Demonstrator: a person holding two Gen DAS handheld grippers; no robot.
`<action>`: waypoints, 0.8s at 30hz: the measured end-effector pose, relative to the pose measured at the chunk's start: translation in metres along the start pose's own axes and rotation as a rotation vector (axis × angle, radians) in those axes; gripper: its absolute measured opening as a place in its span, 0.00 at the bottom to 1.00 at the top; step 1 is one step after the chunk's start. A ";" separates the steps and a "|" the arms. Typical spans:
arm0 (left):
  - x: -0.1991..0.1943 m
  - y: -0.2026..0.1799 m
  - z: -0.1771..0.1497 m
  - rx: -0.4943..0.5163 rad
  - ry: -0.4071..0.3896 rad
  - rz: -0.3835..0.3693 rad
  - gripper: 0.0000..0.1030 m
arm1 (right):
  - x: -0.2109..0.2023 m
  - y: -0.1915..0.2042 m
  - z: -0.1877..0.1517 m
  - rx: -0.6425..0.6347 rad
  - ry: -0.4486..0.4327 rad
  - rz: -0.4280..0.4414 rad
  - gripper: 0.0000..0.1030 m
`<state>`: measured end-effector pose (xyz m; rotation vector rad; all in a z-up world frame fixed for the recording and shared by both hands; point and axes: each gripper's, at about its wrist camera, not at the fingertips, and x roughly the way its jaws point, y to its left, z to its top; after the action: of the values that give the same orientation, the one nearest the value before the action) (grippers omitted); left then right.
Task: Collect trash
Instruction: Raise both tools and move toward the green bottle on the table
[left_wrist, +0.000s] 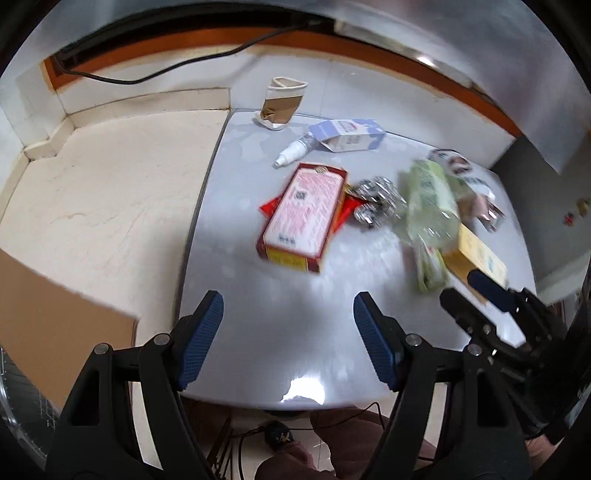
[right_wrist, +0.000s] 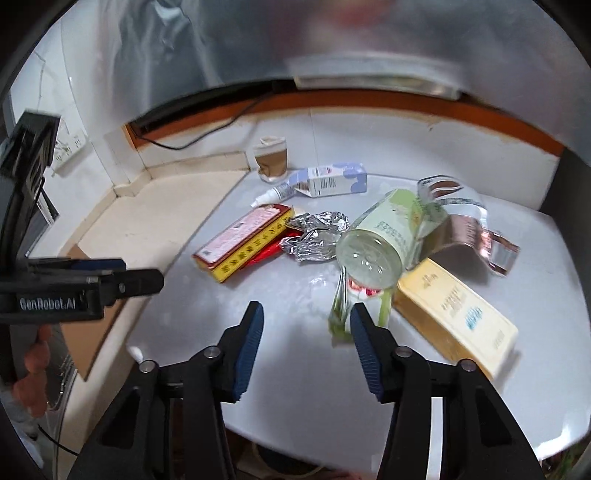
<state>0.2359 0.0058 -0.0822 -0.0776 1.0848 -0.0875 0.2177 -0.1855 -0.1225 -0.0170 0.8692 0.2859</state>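
Note:
Trash lies on a pale grey table (left_wrist: 280, 343): a red and pink box (left_wrist: 303, 214) (right_wrist: 243, 240), crumpled foil (left_wrist: 376, 199) (right_wrist: 317, 236), a clear bottle with a green label (left_wrist: 428, 199) (right_wrist: 384, 240) on its side, a yellow box (left_wrist: 476, 254) (right_wrist: 454, 314), a green packet (right_wrist: 341, 314), a blue and white carton (left_wrist: 351, 134), a small white bottle (left_wrist: 295, 149) and a crushed paper cup (left_wrist: 280, 105). My left gripper (left_wrist: 288, 299) hangs open over the bare near table. My right gripper (right_wrist: 306, 306) is open too, its right finger just in front of the green packet.
A shiny torn wrapper (right_wrist: 469, 221) lies behind the yellow box. Left of the table is cream floor with a brown cardboard sheet (left_wrist: 55, 314) and a black cable (left_wrist: 166, 70) along the wall. A hand (right_wrist: 33, 362) holds the left gripper's handle.

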 end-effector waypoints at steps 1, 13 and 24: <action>0.008 0.000 0.006 -0.007 0.008 0.005 0.68 | 0.013 -0.004 0.005 -0.007 0.017 0.000 0.45; 0.092 -0.010 0.054 0.010 0.138 0.012 0.68 | 0.094 -0.022 0.022 -0.069 0.142 0.014 0.28; 0.127 -0.008 0.060 -0.006 0.214 -0.026 0.64 | 0.104 -0.025 0.024 -0.089 0.149 0.035 0.12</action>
<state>0.3476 -0.0149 -0.1652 -0.0893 1.2983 -0.1182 0.3054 -0.1811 -0.1886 -0.1072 1.0049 0.3590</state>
